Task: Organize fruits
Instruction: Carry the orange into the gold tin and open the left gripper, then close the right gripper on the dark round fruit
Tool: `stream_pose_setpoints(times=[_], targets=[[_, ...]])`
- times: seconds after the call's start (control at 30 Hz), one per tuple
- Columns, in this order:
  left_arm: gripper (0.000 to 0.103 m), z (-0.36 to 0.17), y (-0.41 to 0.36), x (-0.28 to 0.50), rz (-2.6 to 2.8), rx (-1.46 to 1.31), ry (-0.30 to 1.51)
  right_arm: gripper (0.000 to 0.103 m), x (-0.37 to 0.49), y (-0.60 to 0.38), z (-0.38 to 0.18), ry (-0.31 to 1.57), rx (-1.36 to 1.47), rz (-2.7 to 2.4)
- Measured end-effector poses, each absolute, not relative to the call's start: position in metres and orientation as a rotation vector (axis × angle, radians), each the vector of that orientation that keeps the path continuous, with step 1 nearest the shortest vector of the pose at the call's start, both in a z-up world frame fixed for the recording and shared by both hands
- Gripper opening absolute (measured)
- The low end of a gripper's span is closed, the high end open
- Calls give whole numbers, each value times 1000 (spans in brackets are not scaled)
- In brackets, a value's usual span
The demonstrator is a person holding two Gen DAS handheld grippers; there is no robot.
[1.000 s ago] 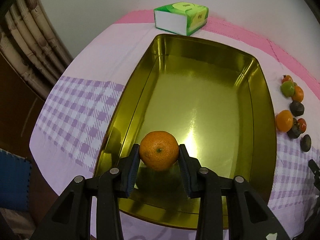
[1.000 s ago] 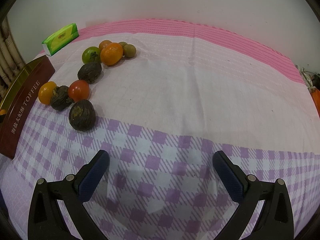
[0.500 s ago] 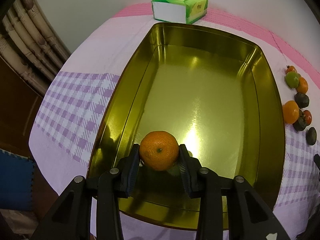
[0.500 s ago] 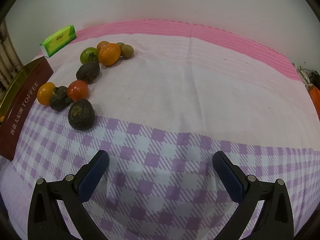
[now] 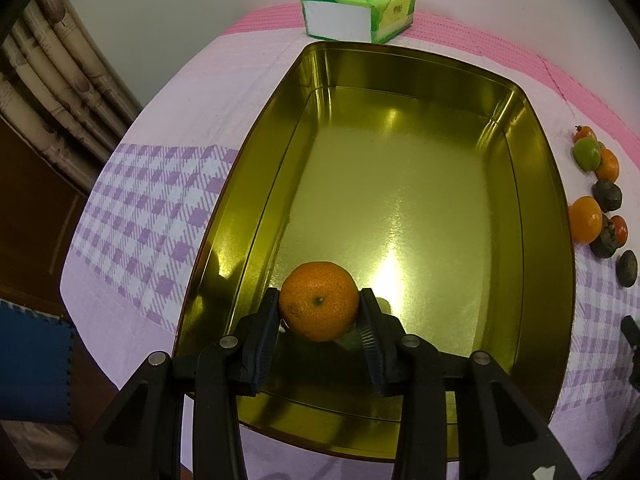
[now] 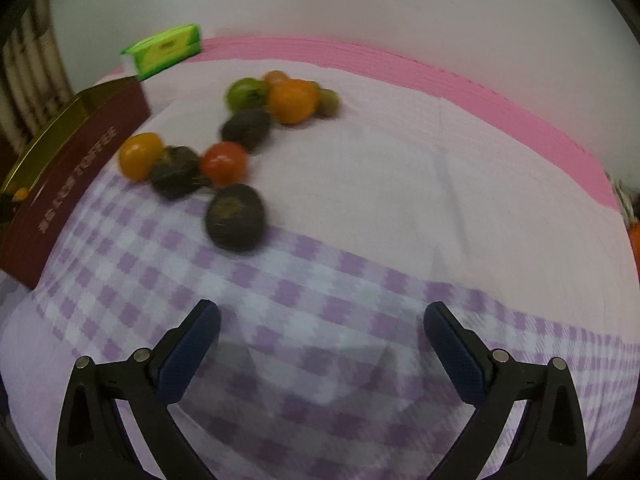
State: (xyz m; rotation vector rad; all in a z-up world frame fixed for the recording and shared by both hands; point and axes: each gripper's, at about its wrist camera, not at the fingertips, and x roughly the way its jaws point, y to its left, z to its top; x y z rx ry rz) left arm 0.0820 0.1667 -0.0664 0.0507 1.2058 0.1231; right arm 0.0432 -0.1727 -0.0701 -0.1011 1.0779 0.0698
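The left claw (image 5: 319, 312) points steeply down into a gold-coloured tin (image 5: 548, 216), whose outer wall is dark red with pale lettering in the right wrist view. An orange mandarin (image 5: 319, 306) sits between its two blue-padded fingers (image 5: 264, 332), low over the near end of the shiny tin floor, where a reflection shows under it. The jaws are opening, yet both pads still look to lie against the sides of the fruit; whether it already rests on the tin floor I cannot tell. Apart from the mandarin, the visible floor of the tin holds nothing. Just past the tin's far end lies a green and white tissue pack (image 5: 356, 16). The tin stands on a desk covered by a cloth (image 6: 380, 184) that is pale with purple checks nearer the cameras and has a pink band at the far side. The right claw (image 6: 322, 344) hangs over the checked part of the cloth with its jaws wide apart and nothing between them. Ahead of it and to its left, close beside the tin, lies the loose cluster of fruits (image 6: 236, 144): two orange ones, a red one, a green one, a small olive-green one and three dark, wrinkled ones, some touching each other. This view is blurred.
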Motion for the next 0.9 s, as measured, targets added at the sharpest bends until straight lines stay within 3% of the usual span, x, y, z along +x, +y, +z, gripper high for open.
stream_pose_setpoints(times=[0.27,0.63,0.77,0.9], targets=[[39,-58,169,81,115,35,1195,90,60,-146,-68,1060,-120,129],[53,-39,170,77,87,1,1132,62,75,-130,-65,1056,-92,196],[69,-32,174,77,91,-30,1108,57,76,-127,-65,1054,-90,202],[76,-22,175,76,81,-55,1072,46,77,-125,-64,1052,-91,201]])
